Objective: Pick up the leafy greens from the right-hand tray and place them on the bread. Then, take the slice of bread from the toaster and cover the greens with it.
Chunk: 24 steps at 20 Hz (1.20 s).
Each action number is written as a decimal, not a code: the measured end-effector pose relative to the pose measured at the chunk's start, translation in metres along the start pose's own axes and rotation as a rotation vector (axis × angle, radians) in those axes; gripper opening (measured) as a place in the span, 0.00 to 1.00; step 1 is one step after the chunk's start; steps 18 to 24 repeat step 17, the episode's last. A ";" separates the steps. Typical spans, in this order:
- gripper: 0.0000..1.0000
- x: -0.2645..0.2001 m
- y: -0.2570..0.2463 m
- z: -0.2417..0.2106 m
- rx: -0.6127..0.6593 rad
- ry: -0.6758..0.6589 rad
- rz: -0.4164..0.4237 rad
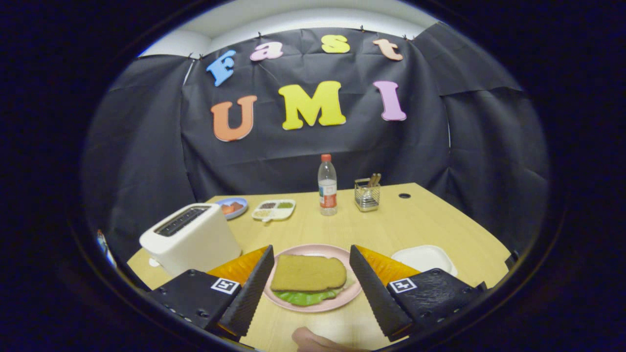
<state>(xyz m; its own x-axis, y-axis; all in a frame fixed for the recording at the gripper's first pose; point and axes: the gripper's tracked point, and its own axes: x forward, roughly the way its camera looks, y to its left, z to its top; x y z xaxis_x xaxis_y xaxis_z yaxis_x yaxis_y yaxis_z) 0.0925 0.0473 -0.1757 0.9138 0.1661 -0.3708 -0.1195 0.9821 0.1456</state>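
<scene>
One round pink plate (pixel 348 298), landmark. On it: one brown bread slice (pixel 308 273) topping one green leafy layer (pixel 304 296), which peeks out at the near edge; any lower slice is hidden.

One gripper (pixel 309 278), fingers spread wide and empty, flanking the plate.

One white two-slot toaster (pixel 193 238), left of the plate, slots apparently empty. One white tray (pixel 424 257), right of the plate, bare.

Behind the plate: one clear bottle with red cap (pixel 327 185), one wire utensil holder (pixel 367 194), one divided white dish (pixel 274 209), one blue dish (pixel 233 207).

Judgement: the covering step looks complete; next calls only for pulling the gripper clear.
</scene>
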 end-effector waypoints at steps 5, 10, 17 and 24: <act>0.96 -0.081 0.035 0.058 -0.040 -0.195 0.106; 0.96 -0.141 0.053 0.089 -0.060 -0.338 0.159; 0.96 -0.161 0.046 0.094 0.051 -0.328 0.188; 0.96 -0.161 0.046 0.094 0.051 -0.328 0.188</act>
